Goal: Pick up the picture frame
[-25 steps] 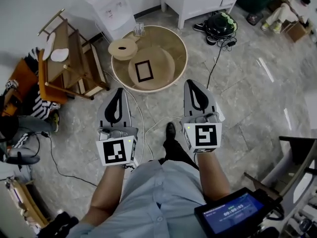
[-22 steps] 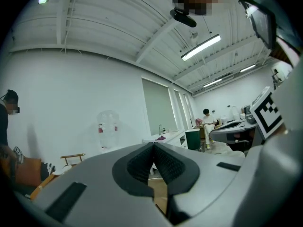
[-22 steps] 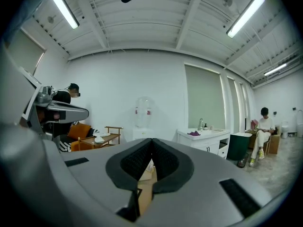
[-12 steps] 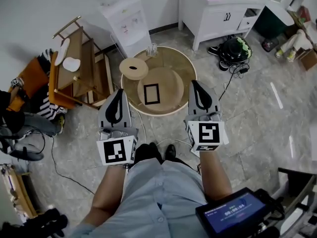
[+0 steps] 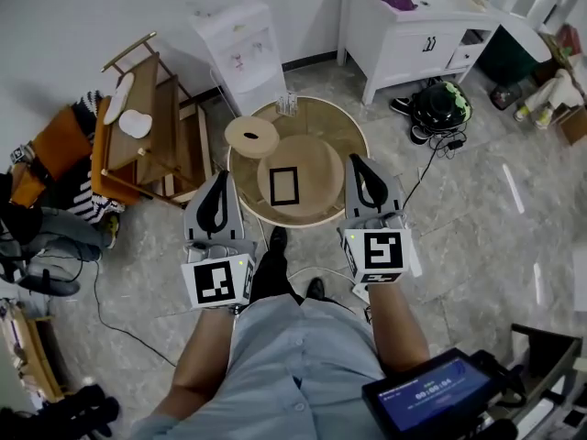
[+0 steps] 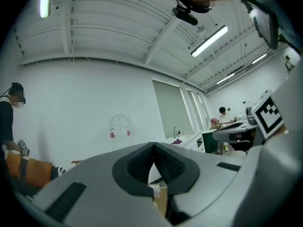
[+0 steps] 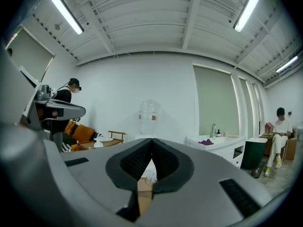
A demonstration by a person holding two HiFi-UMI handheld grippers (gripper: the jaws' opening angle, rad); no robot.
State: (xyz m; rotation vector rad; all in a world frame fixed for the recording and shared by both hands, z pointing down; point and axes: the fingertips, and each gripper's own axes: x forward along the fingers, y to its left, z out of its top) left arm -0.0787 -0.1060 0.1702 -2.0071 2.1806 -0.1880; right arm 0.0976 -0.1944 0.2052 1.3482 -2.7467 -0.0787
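A black-edged picture frame [image 5: 283,185] lies flat on a round wooden board in the middle of a low round wooden table [image 5: 352,145]. In the head view my left gripper [image 5: 218,180] hovers at the table's near left rim and my right gripper [image 5: 361,163] at its near right rim, both short of the frame. Each is shut with nothing between its jaws. In the left gripper view the left gripper [image 6: 153,146] has its tips pressed together. The right gripper view shows the right gripper [image 7: 152,142] closed the same way, pointing level across the room.
A round wooden lid [image 5: 252,137] and a small glass holder [image 5: 288,104] sit on the table's far side. A wooden chair [image 5: 147,126] stands left, a water dispenser [image 5: 240,44] behind, a white cabinet [image 5: 417,26] at back right. Cables [image 5: 431,163] cross the floor.
The view has closed in on the table: the frame now lies nearer, between the two grippers' tips. Both grippers stay shut and side by side.
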